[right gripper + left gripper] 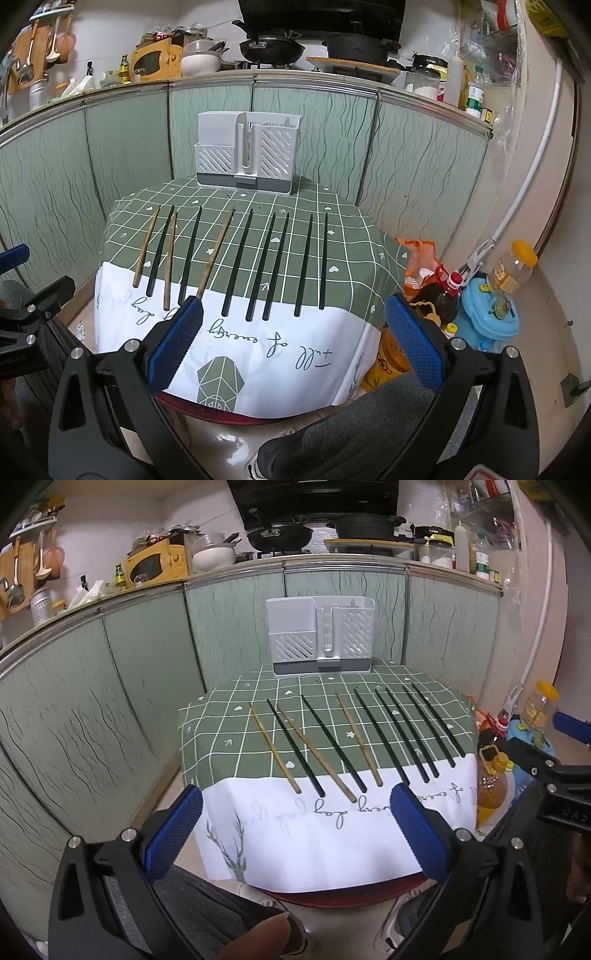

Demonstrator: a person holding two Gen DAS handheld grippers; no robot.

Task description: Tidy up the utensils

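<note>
Several black chopsticks [400,733] [275,264] and three wooden chopsticks [275,749] [216,253] lie side by side across a small table under a green checked cloth [221,723] [354,236]. A white and grey slotted utensil holder [320,637] [246,155] stands upright at the table's far edge. My left gripper [295,808] is open, held off the near edge with nothing between its blue pads. My right gripper [293,317] is open too, near the front edge, its left pad [177,339] just short of a wooden chopstick's end. Both grip nothing.
Green panelled screens [129,672] wall the table on the left and back. Oil bottles [491,786] [441,295], a blue container [487,314] and a jar [515,266] crowd the floor to the right. A person's legs and shoes [400,923] are below the table's front edge.
</note>
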